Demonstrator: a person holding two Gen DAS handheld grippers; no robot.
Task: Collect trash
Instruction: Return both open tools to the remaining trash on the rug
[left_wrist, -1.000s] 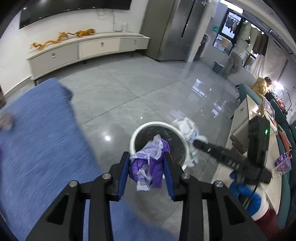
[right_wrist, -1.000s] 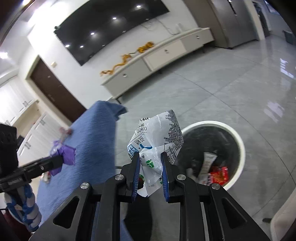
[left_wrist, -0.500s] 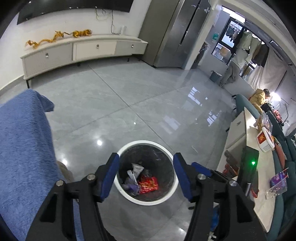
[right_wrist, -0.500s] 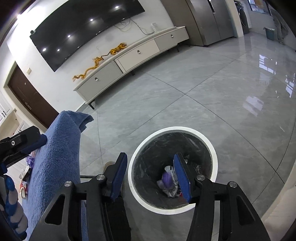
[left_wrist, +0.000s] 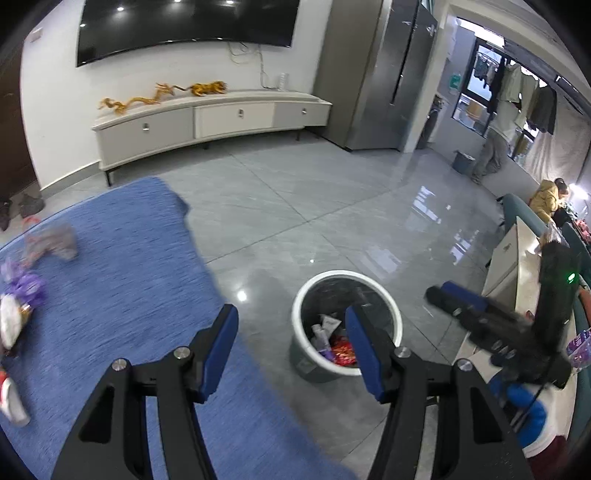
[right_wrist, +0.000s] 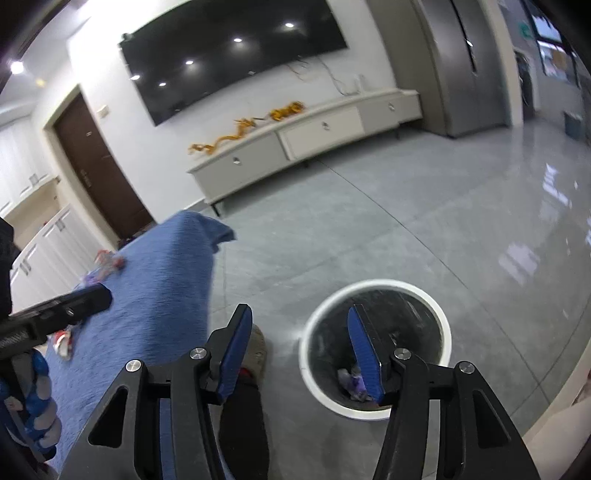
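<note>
- The grey tiled floor (left_wrist: 332, 206) is the biggest thing, shiny, and the trash bin (left_wrist: 303, 354) stands on it.
- A blue cloth surface (left_wrist: 110, 295) is just beside the bin, on its left in both views; its far corner hangs over the edge.
- A long white cabinet (left_wrist: 221, 118) stands against the wall well beyond the bin, under a dark screen (left_wrist: 184, 26), with yellow figures (left_wrist: 162, 94) on top.
- The bin is round with a white rim (right_wrist: 373, 284) and dark inside. The collected trash (left_wrist: 334, 341) lies at its bottom: a red wrapper, a purple piece and pale papers.
- The left gripper (left_wrist: 291, 347) hangs above the near edge of the bin; its blue pads stand apart, about half open, with nothing between them. Its jaws have just been opening.
- The right gripper (right_wrist: 301, 350) is also above the bin, on the near left part of the rim, half open and empty. Its jaws have just been opening too.
- More trash (left_wrist: 22, 295) lies on the cloth, well apart from the bin: a purple wrapper, a white one, and a grey crumpled piece (left_wrist: 51, 240), all blurred.
- A shoe (right_wrist: 255, 350) stands on the floor between the cloth and the bin.
</note>
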